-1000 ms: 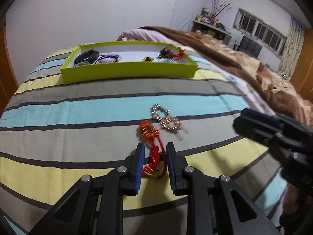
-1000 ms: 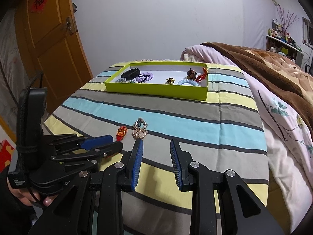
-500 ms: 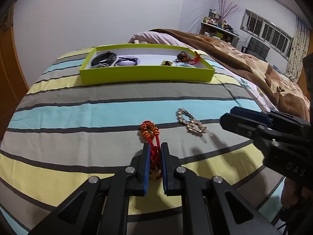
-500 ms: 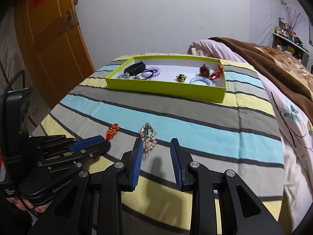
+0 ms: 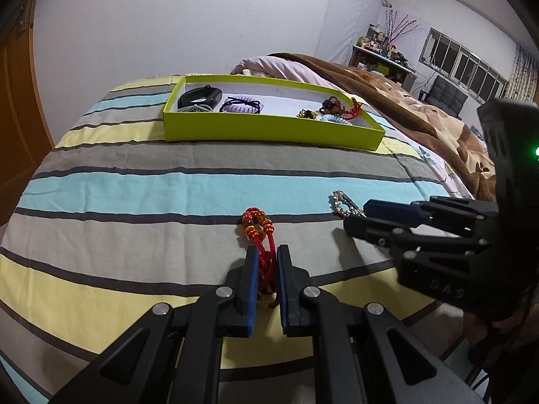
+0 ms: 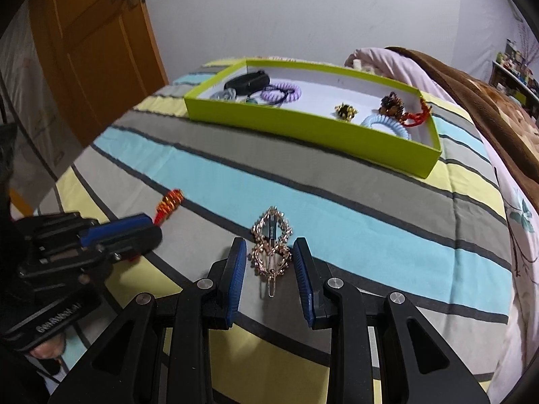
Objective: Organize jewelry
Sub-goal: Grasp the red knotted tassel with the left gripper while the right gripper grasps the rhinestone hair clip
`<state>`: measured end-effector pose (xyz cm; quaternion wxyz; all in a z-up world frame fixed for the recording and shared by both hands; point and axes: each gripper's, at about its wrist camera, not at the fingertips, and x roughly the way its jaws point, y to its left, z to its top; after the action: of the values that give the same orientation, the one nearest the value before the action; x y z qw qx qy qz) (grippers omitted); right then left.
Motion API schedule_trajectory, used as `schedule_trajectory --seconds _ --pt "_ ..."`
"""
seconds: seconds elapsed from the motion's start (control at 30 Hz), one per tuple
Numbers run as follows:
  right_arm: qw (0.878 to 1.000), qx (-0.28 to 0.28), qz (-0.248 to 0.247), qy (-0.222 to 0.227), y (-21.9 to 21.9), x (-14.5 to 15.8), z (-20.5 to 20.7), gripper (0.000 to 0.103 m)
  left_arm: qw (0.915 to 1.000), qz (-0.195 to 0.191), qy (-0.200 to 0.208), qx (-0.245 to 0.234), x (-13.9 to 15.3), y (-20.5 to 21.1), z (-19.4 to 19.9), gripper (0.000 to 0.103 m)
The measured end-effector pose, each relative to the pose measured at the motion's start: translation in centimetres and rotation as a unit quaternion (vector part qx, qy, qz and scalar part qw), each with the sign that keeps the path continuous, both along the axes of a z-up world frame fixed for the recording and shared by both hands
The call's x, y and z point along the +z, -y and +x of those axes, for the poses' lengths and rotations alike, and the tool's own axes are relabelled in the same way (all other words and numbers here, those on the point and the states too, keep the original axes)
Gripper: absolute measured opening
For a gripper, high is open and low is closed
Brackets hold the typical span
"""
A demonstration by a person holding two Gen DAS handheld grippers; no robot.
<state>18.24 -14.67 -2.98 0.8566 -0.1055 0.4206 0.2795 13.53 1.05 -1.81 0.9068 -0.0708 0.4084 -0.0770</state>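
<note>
My left gripper is shut on the cord of a red beaded bracelet that lies on the striped bedspread; its beads also show in the right wrist view. My right gripper is open, its fingers on either side of a gold rhinestone hair clip lying flat. The clip's tip shows in the left wrist view, partly hidden by the right gripper. A lime-green tray stands farther back and holds several hair ties and trinkets.
The striped bedspread covers the bed. A brown blanket and pink pillow lie at the right. A wooden door stands at the left. The bed's edge drops off at the right.
My left gripper closed on the red bracelet's cord. My right gripper moved forward and down until its open fingers straddle the hair clip.
</note>
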Motion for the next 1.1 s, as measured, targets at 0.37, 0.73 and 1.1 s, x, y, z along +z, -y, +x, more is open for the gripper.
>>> schedule_trajectory --seconds 0.37,0.73,1.1 --pt "0.999 0.012 -0.04 0.017 -0.8 0.0 -0.3 0.031 1.0 -0.002 0.002 -0.001 0.1 -0.2 -0.1 0.011" --pt "0.999 0.007 -0.034 0.019 -0.7 0.0 -1.0 0.025 1.0 0.004 0.007 0.0 0.5 -0.3 -0.2 0.011" --pt "1.0 -0.01 -0.001 0.023 0.6 0.8 -1.7 0.023 0.9999 0.009 0.013 0.001 1.0 -0.4 -0.5 0.011"
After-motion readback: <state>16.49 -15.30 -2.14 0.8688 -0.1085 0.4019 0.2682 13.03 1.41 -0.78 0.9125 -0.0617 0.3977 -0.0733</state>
